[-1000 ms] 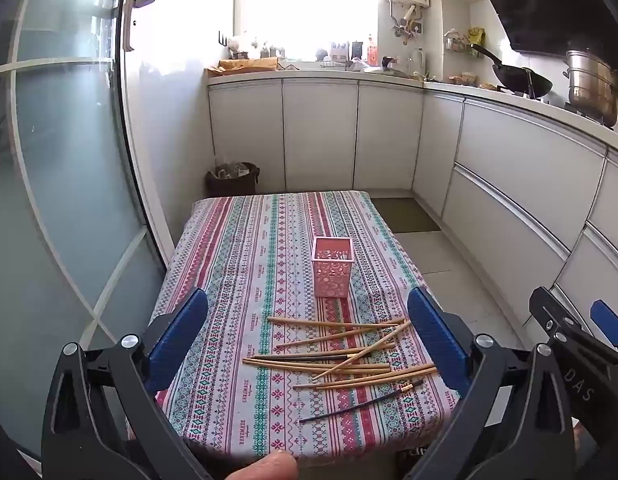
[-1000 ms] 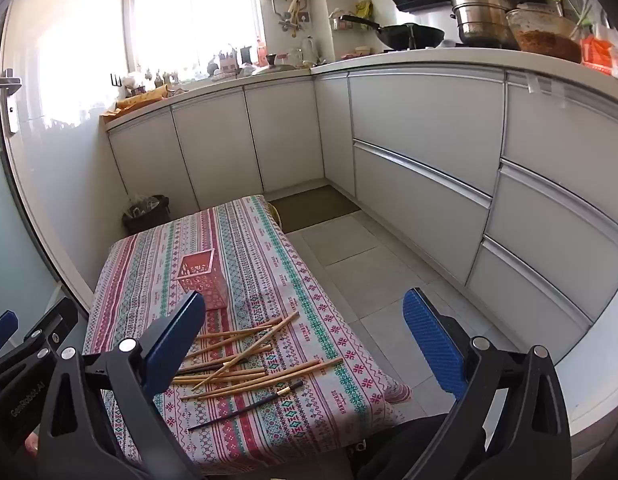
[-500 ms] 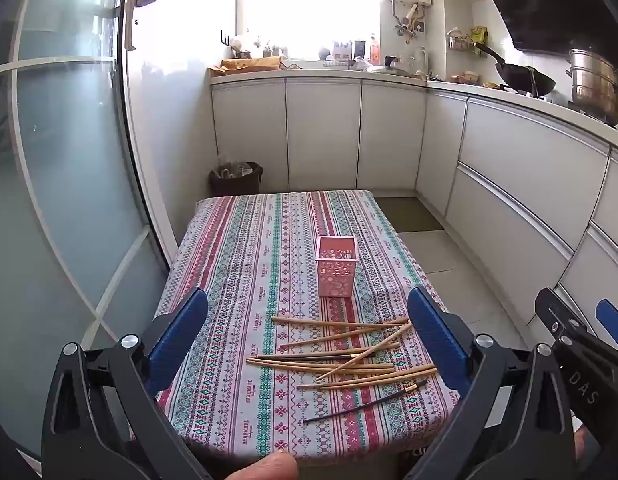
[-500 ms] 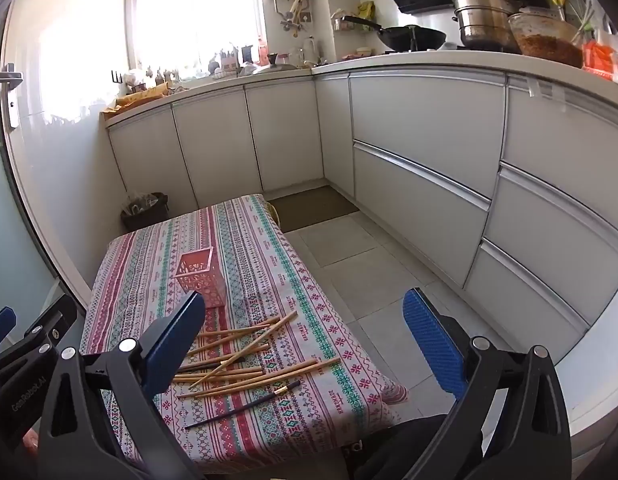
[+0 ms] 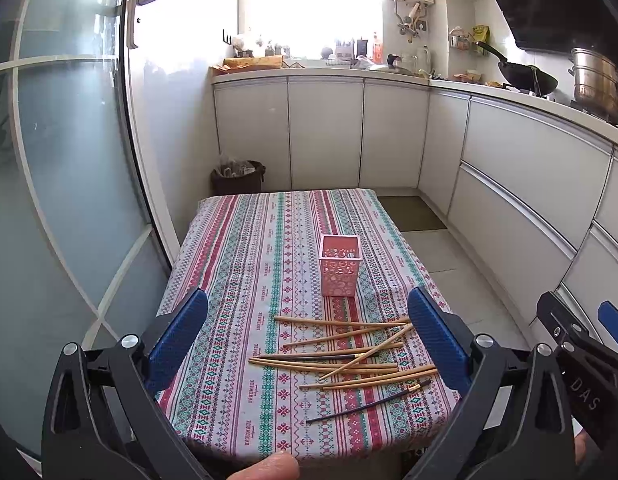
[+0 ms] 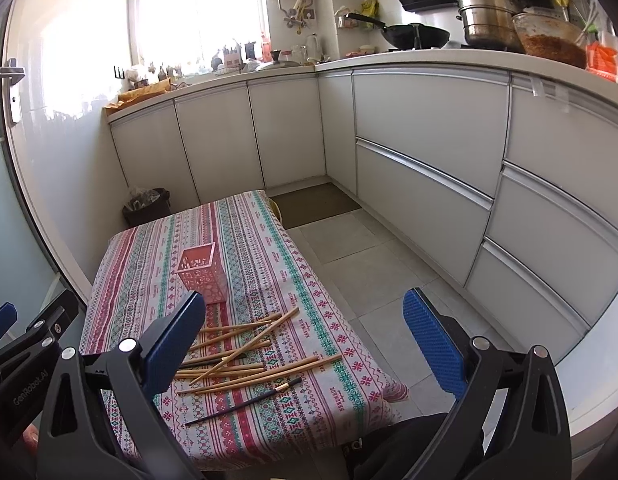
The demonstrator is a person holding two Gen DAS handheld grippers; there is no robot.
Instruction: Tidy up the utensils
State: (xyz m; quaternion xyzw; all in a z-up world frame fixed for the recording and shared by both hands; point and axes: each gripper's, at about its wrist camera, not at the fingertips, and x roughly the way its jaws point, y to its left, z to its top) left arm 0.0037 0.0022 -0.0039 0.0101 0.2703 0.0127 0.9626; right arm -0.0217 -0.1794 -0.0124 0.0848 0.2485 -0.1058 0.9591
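Note:
A pink perforated holder (image 5: 340, 270) stands upright mid-table; it also shows in the right wrist view (image 6: 201, 274). Several wooden chopsticks (image 5: 349, 354) lie scattered in front of it, also in the right wrist view (image 6: 237, 354). A dark chopstick with a gold band (image 5: 365, 402) lies nearest the front edge, also in the right wrist view (image 6: 245, 400). My left gripper (image 5: 307, 334) is open and empty, held above the table's near end. My right gripper (image 6: 305, 338) is open and empty, to the right over the table's edge and the floor.
The low table carries a striped patterned cloth (image 5: 245, 280). White kitchen cabinets (image 5: 525, 184) run along the back and right. A dark waste bin (image 5: 237, 178) stands behind the table. A glass door (image 5: 61, 184) is on the left. Tiled floor (image 6: 373, 272) lies to the right.
Both grippers have drifted slightly; the table and chopsticks sit a little higher and farther in view. Nothing was picked up and both stay open.

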